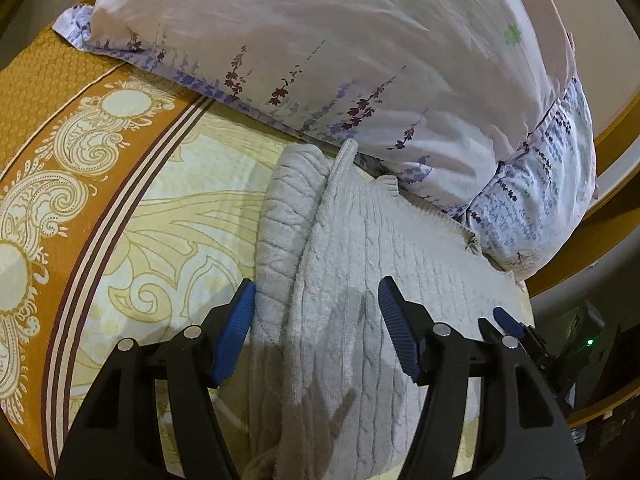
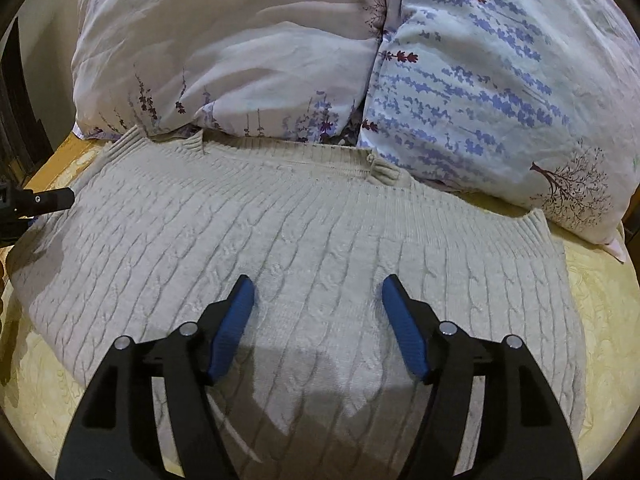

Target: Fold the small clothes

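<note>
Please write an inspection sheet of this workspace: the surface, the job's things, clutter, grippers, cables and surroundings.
Surface: bed cover, yellow with an orange patterned border.
Job's things: cream cable-knit sweater lying on the cover, one side folded over.
Clutter: flowered duvet heaped behind the sweater, touching its far edge.
Grippers: left gripper open above the folded edge; right gripper open above the sweater's middle, nothing held.
Cables: nothing seen.
Surroundings: wooden bed frame at the edge; beyond it too dark to tell.

bedspread (image 1: 132, 216): yellow with cream swirls, orange paisley border at 9 o'clock
pillows (image 2: 280, 40): floral, piled at 12 o'clock
wood frame (image 1: 616, 128): curved, 3 o'clock
light: dim, warm
</note>
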Demonstrator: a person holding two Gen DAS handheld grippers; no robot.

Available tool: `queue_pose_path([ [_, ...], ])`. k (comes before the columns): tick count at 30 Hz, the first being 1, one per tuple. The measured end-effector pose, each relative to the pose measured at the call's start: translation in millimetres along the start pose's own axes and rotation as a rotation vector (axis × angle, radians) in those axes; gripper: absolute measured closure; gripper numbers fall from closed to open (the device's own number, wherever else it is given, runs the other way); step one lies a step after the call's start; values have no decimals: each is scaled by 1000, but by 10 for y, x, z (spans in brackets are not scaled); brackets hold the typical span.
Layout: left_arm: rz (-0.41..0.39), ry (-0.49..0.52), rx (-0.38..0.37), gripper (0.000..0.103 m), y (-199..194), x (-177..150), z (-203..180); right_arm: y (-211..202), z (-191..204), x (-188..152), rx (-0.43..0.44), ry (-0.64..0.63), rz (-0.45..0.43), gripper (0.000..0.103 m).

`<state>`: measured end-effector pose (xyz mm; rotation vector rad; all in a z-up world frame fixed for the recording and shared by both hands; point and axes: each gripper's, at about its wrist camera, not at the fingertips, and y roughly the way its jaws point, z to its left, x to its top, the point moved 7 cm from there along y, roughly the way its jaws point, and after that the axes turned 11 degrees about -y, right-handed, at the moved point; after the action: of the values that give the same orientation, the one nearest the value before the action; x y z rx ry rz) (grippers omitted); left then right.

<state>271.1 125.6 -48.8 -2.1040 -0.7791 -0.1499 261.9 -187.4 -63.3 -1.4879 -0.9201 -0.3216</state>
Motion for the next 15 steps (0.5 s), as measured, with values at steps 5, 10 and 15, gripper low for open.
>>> queue_pose_path([
  [5,-4,13,19,41,29,-22,-53,14,19,11,-13,-4,-1,36],
  [10,29,-7,2,57,70,-70,-116,17,3,11,-4,3,-2,35],
  [15,37,-16,0,66,106,-108,-182,21,3,7,2,6,-4,35],
])
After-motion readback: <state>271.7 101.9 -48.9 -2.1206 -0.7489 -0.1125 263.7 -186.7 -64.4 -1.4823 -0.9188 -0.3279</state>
